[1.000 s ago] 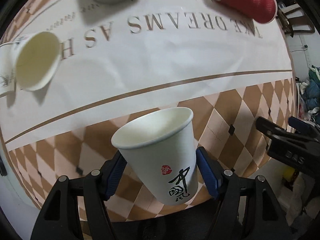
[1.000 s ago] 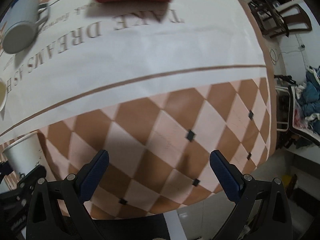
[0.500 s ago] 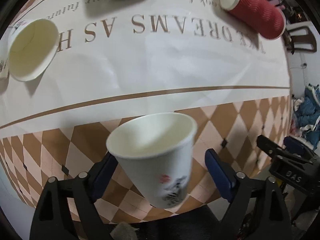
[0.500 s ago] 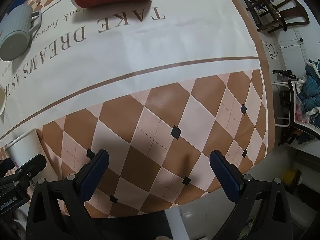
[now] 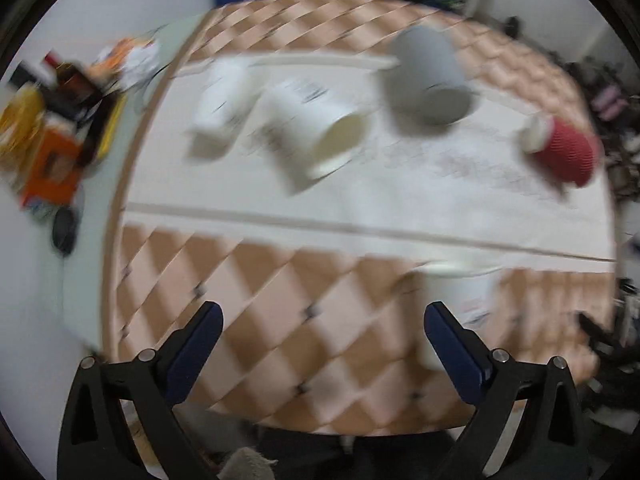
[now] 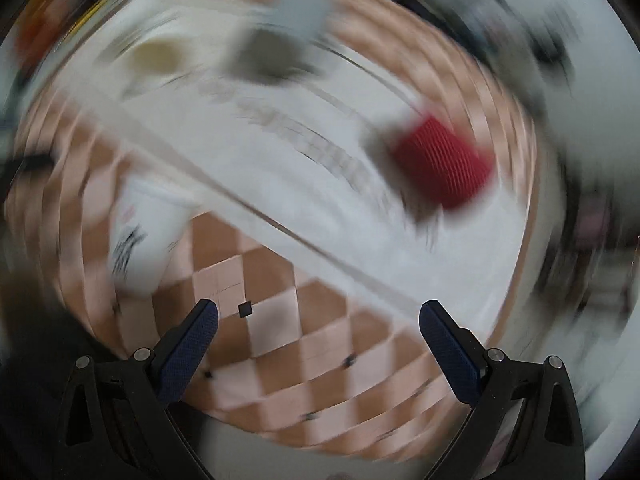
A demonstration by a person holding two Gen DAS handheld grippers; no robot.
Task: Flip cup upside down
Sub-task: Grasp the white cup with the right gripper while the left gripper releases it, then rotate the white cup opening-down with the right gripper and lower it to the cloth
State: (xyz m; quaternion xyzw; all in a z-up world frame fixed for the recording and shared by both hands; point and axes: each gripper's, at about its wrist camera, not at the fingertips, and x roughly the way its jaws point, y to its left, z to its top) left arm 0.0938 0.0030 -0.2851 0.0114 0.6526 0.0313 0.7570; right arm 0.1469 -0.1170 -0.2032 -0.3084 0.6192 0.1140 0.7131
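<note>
- We are seeing the left gripper [image 5: 318, 338] standing wide open with nothing between its blue-padded fingers [image 5: 192, 346]; half a second ago those fingers were flanking the white paper cup [image 5: 456, 312], and a second ago they were closing on it.
- The cup is now sitting apart from the gripper on the checkered tablecloth [image 5: 280, 292], rim up, just behind the right-hand finger; both views are heavily blurred, so we cannot tell whether it is touching that finger.
- Going left to right in the left wrist view, we are finding a cluttered pile of orange and yellow packets [image 5: 48, 136] off the cloth's edge, then a second white paper cup [image 5: 316, 132] lying on its side with its pale mouth facing us, then a smooth grey mug [image 5: 430, 76], then a ribbed red cup [image 5: 562, 152] also on its side.
- The right gripper [image 6: 318, 336] is likewise spread open and gripping nothing, as it was in both earlier frames.
- The right wrist view is showing the printed side of the white paper cup [image 6: 144, 236] at its left, with dark brush-like lettering, which the left view is barely showing.
- That view is also giving the ribbed red cup [image 6: 444, 168] more sharply, its corrugated wall clear.
</note>
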